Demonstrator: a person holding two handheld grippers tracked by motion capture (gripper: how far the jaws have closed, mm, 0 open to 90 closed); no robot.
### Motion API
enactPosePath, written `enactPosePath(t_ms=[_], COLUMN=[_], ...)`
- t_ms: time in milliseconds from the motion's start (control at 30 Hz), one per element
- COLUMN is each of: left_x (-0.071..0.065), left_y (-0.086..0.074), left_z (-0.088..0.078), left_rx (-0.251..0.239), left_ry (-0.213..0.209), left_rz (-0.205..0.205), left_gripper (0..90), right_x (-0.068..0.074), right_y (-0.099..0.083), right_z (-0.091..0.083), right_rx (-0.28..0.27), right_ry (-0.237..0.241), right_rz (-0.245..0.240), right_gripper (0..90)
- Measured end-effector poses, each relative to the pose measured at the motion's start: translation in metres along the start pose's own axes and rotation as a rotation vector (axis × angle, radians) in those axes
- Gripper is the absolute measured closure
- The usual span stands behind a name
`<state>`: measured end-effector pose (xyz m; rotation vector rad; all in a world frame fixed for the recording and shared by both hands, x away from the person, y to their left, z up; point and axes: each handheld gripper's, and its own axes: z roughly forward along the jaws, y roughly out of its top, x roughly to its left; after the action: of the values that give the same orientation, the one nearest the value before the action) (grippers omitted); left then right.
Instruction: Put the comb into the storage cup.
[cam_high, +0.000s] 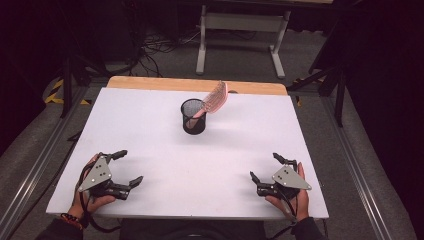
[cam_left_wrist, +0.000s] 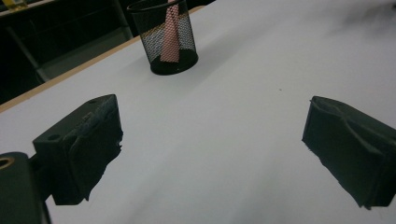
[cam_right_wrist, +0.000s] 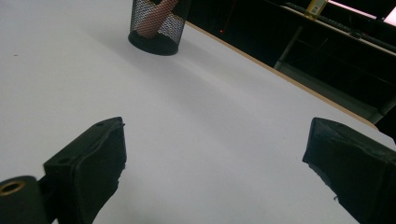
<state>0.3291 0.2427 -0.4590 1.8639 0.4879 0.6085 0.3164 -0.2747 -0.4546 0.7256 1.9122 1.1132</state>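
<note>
A black mesh cup (cam_high: 193, 117) stands upright toward the back middle of the white table (cam_high: 150, 125). A pink hairbrush (cam_high: 212, 101) leans in it, handle down, bristled head sticking out over the right rim. My left gripper (cam_high: 128, 168) rests near the front left corner, open, nothing between its jaws. My right gripper (cam_high: 266, 167) rests near the front right corner, also open and empty. The left gripper view has the cup (cam_left_wrist: 164, 37) and the brush handle (cam_left_wrist: 171, 35) ahead of the left gripper (cam_left_wrist: 212, 142). In the right gripper view the cup (cam_right_wrist: 157, 27) sits at upper left beyond the right gripper (cam_right_wrist: 215, 158).
The white board lies on a wooden tabletop whose edge (cam_high: 165, 83) shows at the back. A white table frame (cam_high: 240, 35) and loose cables (cam_high: 155, 47) stand on the floor behind. Metal rails (cam_high: 35, 170) run along both sides.
</note>
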Motion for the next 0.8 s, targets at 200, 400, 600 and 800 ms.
enactPosePath(t_ms=[200, 400, 600, 800], left_x=[0.0, -0.0007, -0.0003, 0.0003], left_y=[-0.0012, -0.0007, -0.0008, -0.001], left_z=[-0.001, -0.0019, -0.0009, -0.0009], left_rx=[0.009, 0.005, 0.007, 0.007], left_ry=[-0.002, -0.004, -0.001, -0.002], left_rz=[0.004, 0.009, 0.007, 0.005], left_gripper=[5.3, 5.3, 5.3, 5.2], right_x=[0.0008, 0.0044, 0.0038, 0.0045], right_y=[0.0012, 0.0028, 0.0025, 0.0026], right_z=[0.0007, 0.0013, 0.0015, 0.0018], right_rx=[-0.006, -0.004, -0.004, -0.003], right_ry=[0.001, 0.0, 0.0, -0.003], right_rz=[-0.001, -0.016, -0.015, -0.018], right_gripper=[6.3, 6.7, 6.7, 7.0])
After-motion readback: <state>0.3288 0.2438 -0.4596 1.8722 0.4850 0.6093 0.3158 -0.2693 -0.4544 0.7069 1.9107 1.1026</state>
